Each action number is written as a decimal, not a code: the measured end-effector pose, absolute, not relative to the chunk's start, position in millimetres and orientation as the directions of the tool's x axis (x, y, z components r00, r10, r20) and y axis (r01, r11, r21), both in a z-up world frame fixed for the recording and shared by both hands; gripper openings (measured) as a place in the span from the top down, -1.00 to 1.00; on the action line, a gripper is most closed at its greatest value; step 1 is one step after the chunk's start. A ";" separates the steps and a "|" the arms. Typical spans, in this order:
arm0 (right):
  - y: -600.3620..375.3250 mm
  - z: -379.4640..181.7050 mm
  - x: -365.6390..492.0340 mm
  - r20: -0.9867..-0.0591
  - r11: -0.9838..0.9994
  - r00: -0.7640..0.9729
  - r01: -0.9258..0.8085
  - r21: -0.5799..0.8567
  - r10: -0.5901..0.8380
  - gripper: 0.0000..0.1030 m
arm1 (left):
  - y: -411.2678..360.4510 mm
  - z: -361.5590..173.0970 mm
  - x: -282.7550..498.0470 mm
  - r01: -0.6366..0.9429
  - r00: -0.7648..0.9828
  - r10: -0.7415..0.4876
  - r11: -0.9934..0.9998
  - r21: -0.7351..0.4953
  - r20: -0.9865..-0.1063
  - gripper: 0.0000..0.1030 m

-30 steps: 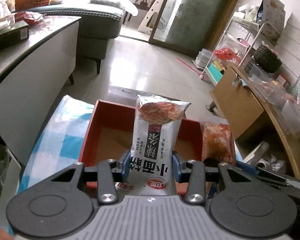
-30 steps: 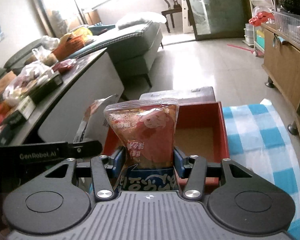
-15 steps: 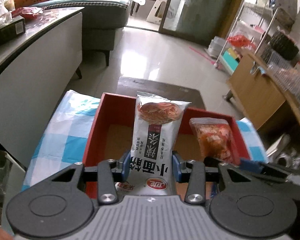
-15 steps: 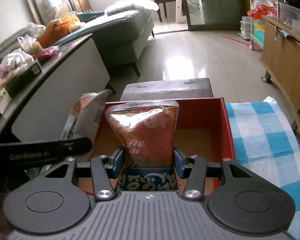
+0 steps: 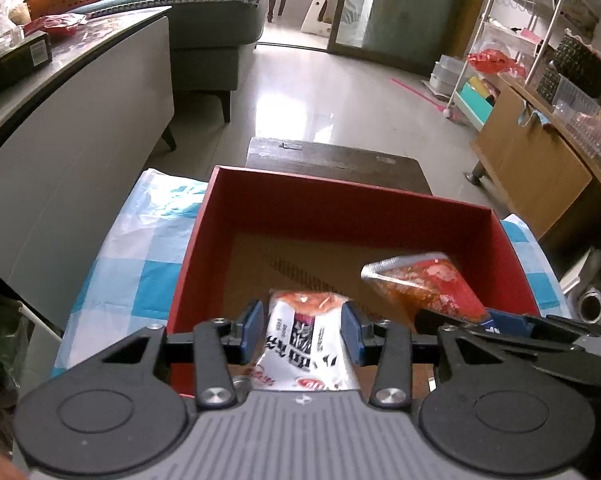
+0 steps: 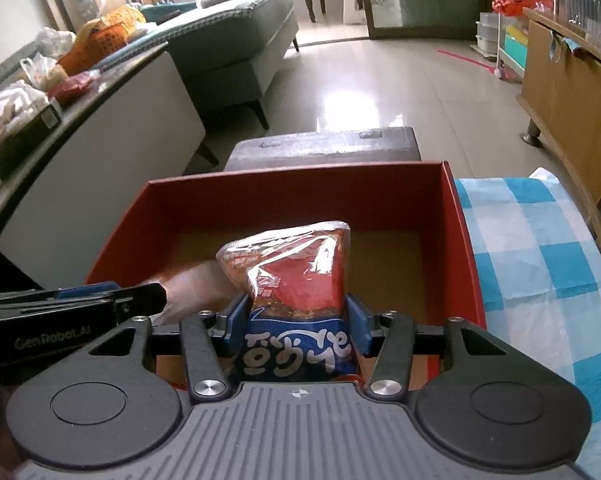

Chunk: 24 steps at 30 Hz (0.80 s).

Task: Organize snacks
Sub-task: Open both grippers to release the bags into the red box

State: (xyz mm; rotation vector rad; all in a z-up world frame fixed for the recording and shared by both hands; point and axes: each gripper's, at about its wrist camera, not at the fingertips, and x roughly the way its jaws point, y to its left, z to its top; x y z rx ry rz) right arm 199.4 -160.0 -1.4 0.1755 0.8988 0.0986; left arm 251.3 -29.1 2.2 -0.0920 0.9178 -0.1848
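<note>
My left gripper is shut on a white noodle-snack packet and holds it tipped forward, low inside the near end of the red open box. My right gripper is shut on a red snack bag with a blue bottom, also low inside the red box. The red bag also shows in the left wrist view, to the right of the white packet. The box floor is bare brown cardboard.
The box stands on a blue-and-white checked cloth. A dark stool is beyond the box. A grey counter with snacks is at the left, a wooden cabinet at the right, a sofa behind.
Both grippers have moved forward and down into the red box with their packets. The white packet has tipped forward from upright.
</note>
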 end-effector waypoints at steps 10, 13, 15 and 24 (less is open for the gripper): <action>-163.8 1.8 198.4 -0.773 0.984 0.620 0.009 0.180 0.136 -0.34 | -23.9 8.2 248.8 0.110 0.598 -0.201 0.979 -0.170 -0.776 0.24; -166.8 3.6 197.2 -0.768 0.984 0.627 0.012 0.176 0.130 -0.34 | -23.0 10.8 247.8 0.111 0.600 -0.206 0.978 -0.174 -0.773 0.22; -168.8 7.3 195.5 -0.760 0.984 0.636 0.009 0.178 0.132 -0.34 | -21.5 11.6 247.2 0.112 0.598 -0.208 0.978 -0.177 -0.774 0.21; -171.5 12.4 187.6 -0.756 0.986 0.642 0.002 0.167 0.126 -0.34 | -14.3 13.9 235.6 0.117 0.589 -0.218 0.976 -0.184 -0.778 0.18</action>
